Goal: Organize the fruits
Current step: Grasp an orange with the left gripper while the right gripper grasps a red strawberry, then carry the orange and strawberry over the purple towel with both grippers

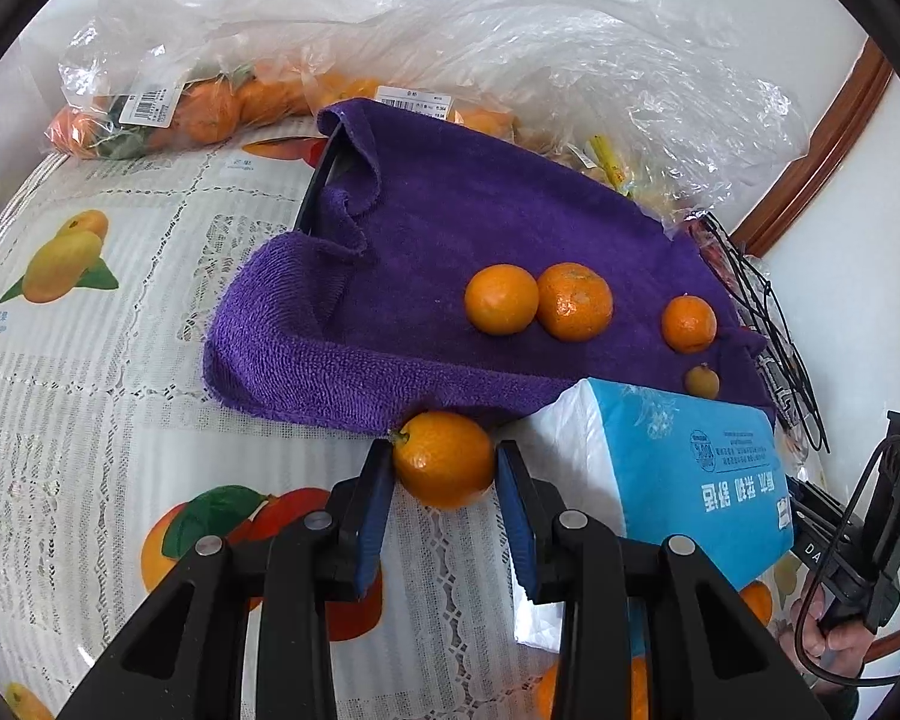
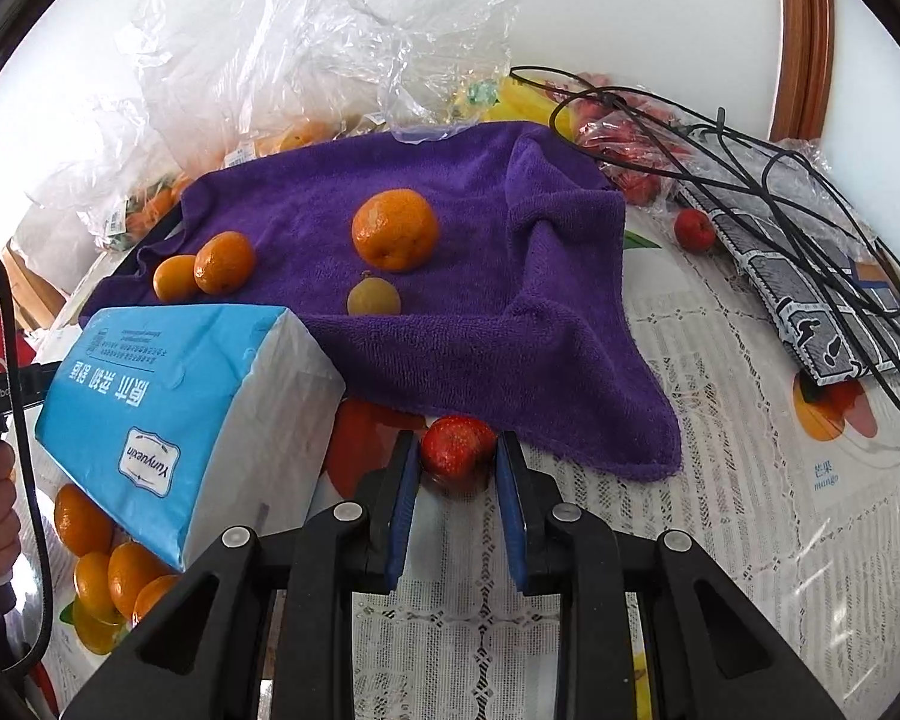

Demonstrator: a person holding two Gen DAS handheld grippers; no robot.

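Note:
My left gripper (image 1: 444, 459) is shut on an orange kumquat-like fruit (image 1: 444, 459) just in front of the purple towel (image 1: 450, 228). Three mandarins (image 1: 501, 299) (image 1: 574, 301) (image 1: 688, 324) and a small yellowish fruit (image 1: 701, 381) lie on that towel. In the right wrist view my right gripper (image 2: 457, 450) is shut on a small red fruit (image 2: 457, 450) at the near edge of the purple towel (image 2: 426, 324). There the towel carries a large mandarin (image 2: 395, 230), two smaller ones (image 2: 224, 262) (image 2: 176, 278) and the yellowish fruit (image 2: 373, 297).
A blue and white tissue pack (image 1: 678, 480) (image 2: 174, 414) lies between the grippers. Plastic bags of oranges (image 1: 210, 108) stand behind the towel. A patterned pouch with black cables (image 2: 810, 276), a loose red fruit (image 2: 694, 229) and several mandarins (image 2: 108, 576) sit on the fruit-print tablecloth (image 1: 120, 360).

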